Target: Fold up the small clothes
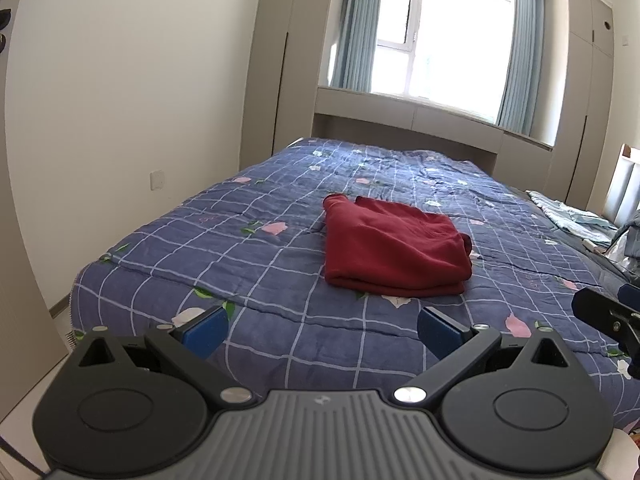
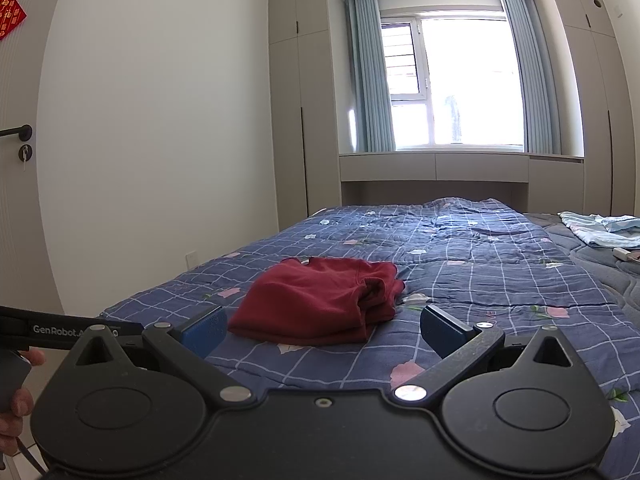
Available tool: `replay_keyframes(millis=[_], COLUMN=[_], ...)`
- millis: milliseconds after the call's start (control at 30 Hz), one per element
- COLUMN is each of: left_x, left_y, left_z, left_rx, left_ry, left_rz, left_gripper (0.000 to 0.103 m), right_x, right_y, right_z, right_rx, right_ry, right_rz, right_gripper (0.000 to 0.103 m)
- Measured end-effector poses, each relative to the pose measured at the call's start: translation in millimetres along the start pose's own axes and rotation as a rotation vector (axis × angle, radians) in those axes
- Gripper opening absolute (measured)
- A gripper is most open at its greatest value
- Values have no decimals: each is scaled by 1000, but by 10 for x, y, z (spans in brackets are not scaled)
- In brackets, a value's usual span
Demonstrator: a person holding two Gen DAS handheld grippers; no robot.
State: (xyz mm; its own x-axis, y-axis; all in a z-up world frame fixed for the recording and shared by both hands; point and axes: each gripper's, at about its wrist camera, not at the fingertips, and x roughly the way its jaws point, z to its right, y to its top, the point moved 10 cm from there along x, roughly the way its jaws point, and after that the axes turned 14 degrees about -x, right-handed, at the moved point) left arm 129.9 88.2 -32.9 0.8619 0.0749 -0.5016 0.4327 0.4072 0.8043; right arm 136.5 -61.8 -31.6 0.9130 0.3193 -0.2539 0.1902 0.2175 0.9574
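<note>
the red garment (image 1: 390,250) lies folded into a thick, roughly square bundle on the bed (image 1: 256,264), resting on the blue checked quilt with pink flowers, toward the middle of the near half of the mattress. in the left wrist view it sits at about 12 o'clock from the left tool (image 1: 320,330), well apart from it; that tool is released, its blue pads spread wide with nothing between them. in the right wrist view the garment (image 2: 320,300) lies at about 11 o'clock from the right tool (image 2: 322,330), near but not touching, and this tool too is released, pads wide apart over the quilt. the right tool's dark tip shows at 3 o'clock in the left view, and the left tool's black body shows at 9 o'clock in the right view. a pale blue cloth (image 2: 600,228) lies crumpled on the bed at 2 o'clock. beyond the bed, at 12 o'clock, a bright window (image 2: 452,80) stands between blue curtains (image 2: 370,76) and beige wardrobes (image 2: 300,96).
</note>
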Motion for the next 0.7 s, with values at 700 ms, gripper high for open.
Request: replay_keyframes(millis=[700], left_x=[13], left_y=[15], left_z=[-40], left_rx=[14], left_ry=[67], left_rz=[7], left_gripper=[103], right_x=[5], right_y=[-6], right_z=[-1], right_rx=[1], right_ry=[2], right_rz=[-1], right_gripper=[102])
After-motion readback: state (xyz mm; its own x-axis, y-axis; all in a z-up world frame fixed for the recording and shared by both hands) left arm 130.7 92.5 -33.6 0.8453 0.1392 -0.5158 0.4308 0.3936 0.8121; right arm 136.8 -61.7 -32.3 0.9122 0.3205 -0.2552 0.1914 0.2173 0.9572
